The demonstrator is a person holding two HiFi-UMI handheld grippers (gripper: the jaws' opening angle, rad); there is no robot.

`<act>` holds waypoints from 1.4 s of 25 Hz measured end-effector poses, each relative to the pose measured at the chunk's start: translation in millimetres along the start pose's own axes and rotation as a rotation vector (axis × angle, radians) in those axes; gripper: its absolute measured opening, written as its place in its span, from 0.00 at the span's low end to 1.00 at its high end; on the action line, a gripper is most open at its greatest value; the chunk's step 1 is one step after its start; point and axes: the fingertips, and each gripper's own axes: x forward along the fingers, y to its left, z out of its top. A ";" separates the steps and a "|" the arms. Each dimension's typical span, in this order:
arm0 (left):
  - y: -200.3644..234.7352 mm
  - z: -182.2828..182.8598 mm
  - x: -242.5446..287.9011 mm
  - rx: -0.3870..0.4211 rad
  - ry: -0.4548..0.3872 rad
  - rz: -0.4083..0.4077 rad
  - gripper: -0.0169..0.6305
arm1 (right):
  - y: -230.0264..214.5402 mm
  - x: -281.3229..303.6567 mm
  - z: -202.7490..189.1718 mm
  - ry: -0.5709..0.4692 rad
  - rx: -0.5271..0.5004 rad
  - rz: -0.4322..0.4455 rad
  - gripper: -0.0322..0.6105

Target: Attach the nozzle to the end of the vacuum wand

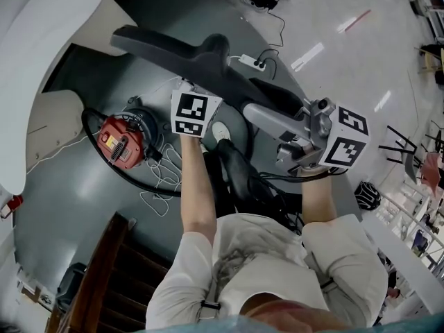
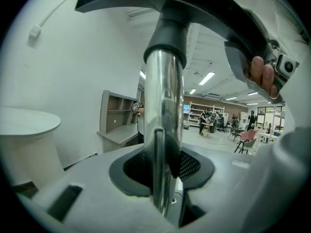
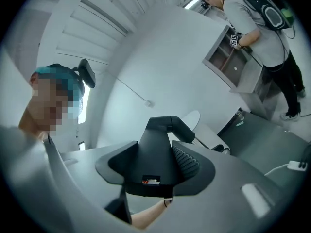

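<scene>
Steadying the chrome vacuum wand point(image 2: 163, 110), clenched in the left hand-held gripper point(image 2: 163, 176), looks key. The nozzle point(image 3: 154, 152), grasped by the right hand-held gripper point(image 3: 151, 176) just beyond the left one, should be driven straight along the wand until it seats fully.

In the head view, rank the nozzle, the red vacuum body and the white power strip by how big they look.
1. nozzle, though it is raised nearer the camera than the other two
2. red vacuum body
3. white power strip
</scene>
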 end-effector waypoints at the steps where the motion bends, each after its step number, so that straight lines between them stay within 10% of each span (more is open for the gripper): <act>1: -1.1 0.1 0.0 0.001 0.000 0.002 0.22 | -0.1 -0.6 -0.8 0.000 0.005 -0.001 0.41; 20: -24.7 38.5 -19.6 0.081 -0.093 -0.015 0.36 | 12.9 -28.7 4.1 -0.058 0.071 0.006 0.41; 24: -37.9 58.3 -14.3 0.117 -0.123 -0.071 0.20 | 13.2 -31.7 5.8 -0.070 0.087 0.016 0.41; 35: -45.2 61.7 6.2 0.133 -0.055 -0.097 0.20 | 9.5 -48.4 24.8 -0.096 -0.051 -0.034 0.50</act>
